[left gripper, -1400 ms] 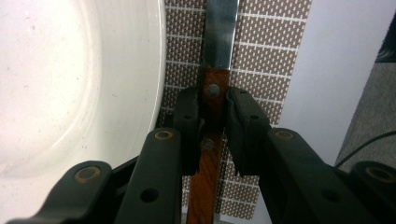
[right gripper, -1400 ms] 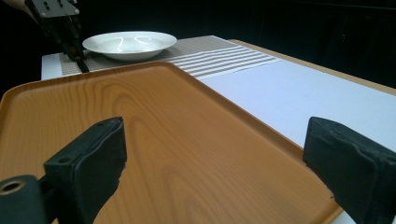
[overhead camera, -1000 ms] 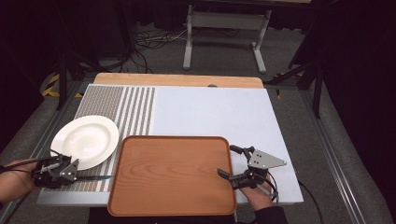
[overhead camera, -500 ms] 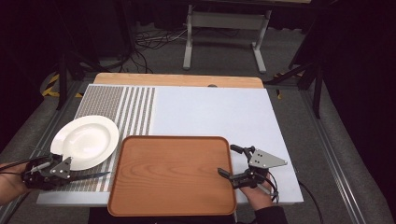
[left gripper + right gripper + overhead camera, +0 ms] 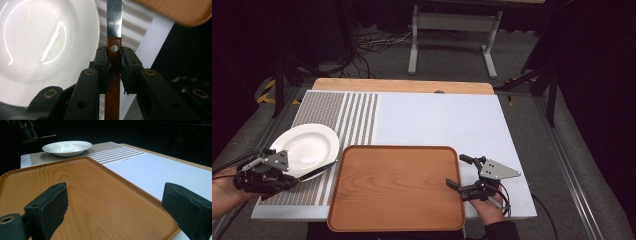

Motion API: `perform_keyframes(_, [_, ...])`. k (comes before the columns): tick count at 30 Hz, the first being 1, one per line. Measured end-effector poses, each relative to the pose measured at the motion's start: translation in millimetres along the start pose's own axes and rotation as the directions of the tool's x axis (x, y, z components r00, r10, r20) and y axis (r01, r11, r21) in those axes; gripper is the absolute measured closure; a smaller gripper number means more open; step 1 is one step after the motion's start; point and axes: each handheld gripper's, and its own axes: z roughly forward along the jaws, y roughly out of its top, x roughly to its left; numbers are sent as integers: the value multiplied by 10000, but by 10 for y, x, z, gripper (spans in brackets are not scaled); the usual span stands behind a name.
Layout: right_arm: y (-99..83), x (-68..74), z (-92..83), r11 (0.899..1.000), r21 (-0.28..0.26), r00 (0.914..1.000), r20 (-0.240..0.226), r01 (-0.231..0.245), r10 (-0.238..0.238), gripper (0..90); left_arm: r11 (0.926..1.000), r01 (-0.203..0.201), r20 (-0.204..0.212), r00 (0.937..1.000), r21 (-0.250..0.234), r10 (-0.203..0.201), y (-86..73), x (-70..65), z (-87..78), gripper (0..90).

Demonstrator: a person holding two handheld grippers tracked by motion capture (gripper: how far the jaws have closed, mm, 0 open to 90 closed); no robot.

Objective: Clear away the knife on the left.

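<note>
left gripper (image 5: 292, 176) has lifted off the mat with the knife (image 5: 318, 170) clamped in it; blade now hangs by the plate (image 5: 307, 147) rim

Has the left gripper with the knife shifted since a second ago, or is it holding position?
Yes. The left gripper, shut on the knife, has drifted left, away from the tray, beside the plate.

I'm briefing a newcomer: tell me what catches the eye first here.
The big wooden tray sits bare at the table's near edge, with the open right gripper at its right rim. Left of it lies a white plate on the striped mat, and the left gripper clamps a wooden-handled knife beside the plate.
</note>
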Motion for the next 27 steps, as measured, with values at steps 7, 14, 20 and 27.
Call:
perform_keyframes(7, [3, 1, -15, 10000, -66, 10000, 3, 15, -15, 73, 9970, 634, 419, 9972, -439, -616, 110, -37, -7, 778])
perform_keyframes(14, [2, 1, -9, 10000, -35, 10000, 14, 10, -10, 73, 9767, 1756, 1224, 9794, -1232, -1607, 88, 37, -3, 778])
perform_keyframes(20, [1, 0, -9, 10000, -27, 10000, 12, 12, -12, 73, 9602, 2395, 1637, 9627, -1440, -2155, 122, 25, 24, 778])
perform_keyframes(27, [2, 1, -14, 10000, -75, 10000, -2, 16, -16, 73, 9351, 3037, 2008, 9426, -1828, -2669, 191, -25, 45, 777])
